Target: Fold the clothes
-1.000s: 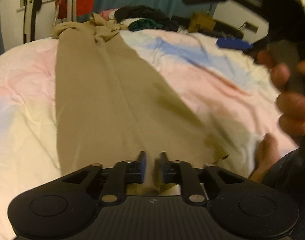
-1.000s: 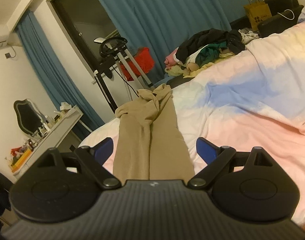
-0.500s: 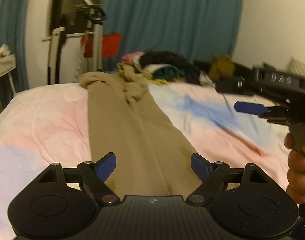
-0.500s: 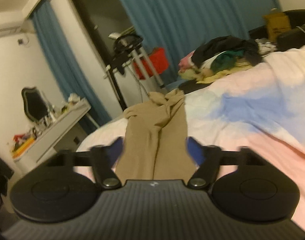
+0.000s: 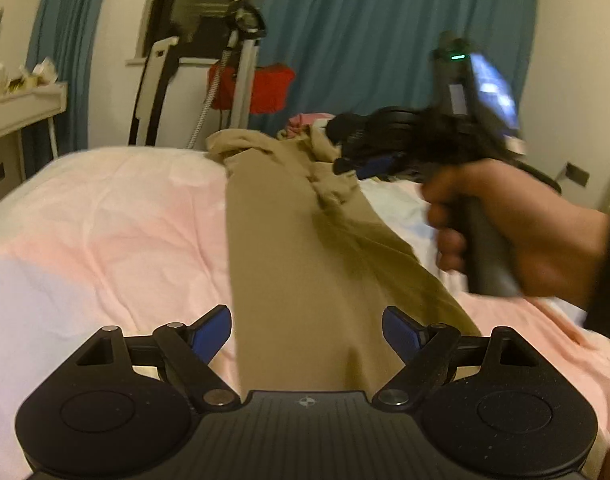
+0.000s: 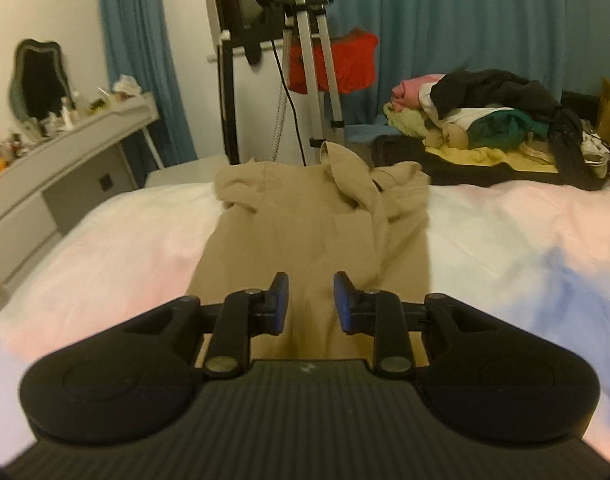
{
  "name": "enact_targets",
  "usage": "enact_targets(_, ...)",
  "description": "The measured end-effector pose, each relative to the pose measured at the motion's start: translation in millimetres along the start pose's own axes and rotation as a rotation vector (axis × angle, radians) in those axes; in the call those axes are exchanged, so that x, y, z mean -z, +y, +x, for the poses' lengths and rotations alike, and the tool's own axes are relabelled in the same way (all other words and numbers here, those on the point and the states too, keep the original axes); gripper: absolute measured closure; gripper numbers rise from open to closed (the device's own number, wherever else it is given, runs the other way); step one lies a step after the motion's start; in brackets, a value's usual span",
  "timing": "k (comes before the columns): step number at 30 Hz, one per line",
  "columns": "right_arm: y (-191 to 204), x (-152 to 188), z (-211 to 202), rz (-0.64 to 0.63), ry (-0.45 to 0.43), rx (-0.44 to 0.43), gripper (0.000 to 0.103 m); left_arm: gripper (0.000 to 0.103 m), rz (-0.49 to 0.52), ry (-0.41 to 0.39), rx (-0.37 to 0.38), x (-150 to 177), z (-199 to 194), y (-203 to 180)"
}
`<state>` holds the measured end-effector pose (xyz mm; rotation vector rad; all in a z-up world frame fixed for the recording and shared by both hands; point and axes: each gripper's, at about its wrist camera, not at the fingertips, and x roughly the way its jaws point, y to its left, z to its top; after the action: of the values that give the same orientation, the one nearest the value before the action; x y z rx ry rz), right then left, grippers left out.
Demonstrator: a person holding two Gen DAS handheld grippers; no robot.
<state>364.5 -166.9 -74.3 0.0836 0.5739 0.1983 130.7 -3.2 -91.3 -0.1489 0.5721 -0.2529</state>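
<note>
Tan trousers [image 5: 305,264] lie lengthwise on the pastel bed cover [image 5: 105,232], legs toward me, crumpled waist at the far end [image 6: 325,184]. My left gripper [image 5: 307,330] is wide open and empty above the near leg ends. My right gripper [image 6: 311,300] hovers over the middle of the trousers [image 6: 305,240], jaws narrowed with a gap between them, holding nothing. It shows in the left wrist view [image 5: 369,164], held by a hand, above the trousers' far part.
A pile of mixed clothes [image 6: 497,116] sits beyond the bed's far right. A stand with a red item [image 6: 333,60] and a white dresser with a mirror [image 6: 65,148] stand at the far left. Blue curtains [image 5: 385,40] hang behind.
My left gripper let go of the trouser hem and opened wide, then lifted. My right gripper moved forward over the trousers and its jaws narrowed.
</note>
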Motion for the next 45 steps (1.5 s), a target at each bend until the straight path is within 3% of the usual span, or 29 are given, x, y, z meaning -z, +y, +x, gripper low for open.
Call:
enact_targets(4, 2.8, -8.0, 54.1, 0.047, 0.062, 0.022, 0.075, 0.019, -0.079, 0.024, 0.015, 0.4, 12.7, 19.0)
enact_targets(7, -9.5, -0.4, 71.4, 0.09, 0.068, 0.092, 0.078, 0.019, -0.138, 0.042, 0.027, 0.7, 22.2, 33.2)
enact_targets(12, -49.0, 9.2, 62.2, 0.164, 0.014, 0.29, 0.075, 0.019, -0.199, 0.058, 0.036, 1.2, 30.0, 46.7)
enact_targets(16, -67.3, 6.8, 42.8, 0.149, -0.04, 0.364, 0.075, 0.019, -0.194, 0.051, 0.03, 1.5, 25.2, 43.0)
enact_targets(23, -49.0, -16.2, 20.6, 0.078, -0.154, 0.257, 0.075, 0.019, -0.185, 0.039, 0.02, 2.1, 16.7, 36.6)
enact_targets(29, -18.3, -23.2, 62.7, -0.004, -0.024, 0.075, 0.076, 0.019, -0.18, 0.036, 0.008, 2.8, 15.7, 35.4)
enact_targets(34, -21.5, -3.0, 104.9, 0.027, 0.041, 0.145, 0.078, 0.019, -0.191, 0.046, 0.007, 5.0, 19.9, 41.0)
enact_targets(36, -29.1, 4.3, 110.2, 0.023, 0.007, 0.19, 0.078, 0.019, -0.192, 0.053, 0.006, 6.0, 21.6, 42.7)
enact_targets(42, -58.5, -1.6, 85.9, 0.085, -0.114, 0.363, 0.075, 0.019, -0.189, 0.06, 0.016, 5.1, 22.3, 43.4)
enact_targets(45, -74.3, 3.8, 55.9, 0.124, -0.116, 0.34, 0.075, 0.019, -0.188, 0.063, 0.021, 4.6, 22.7, 43.7)
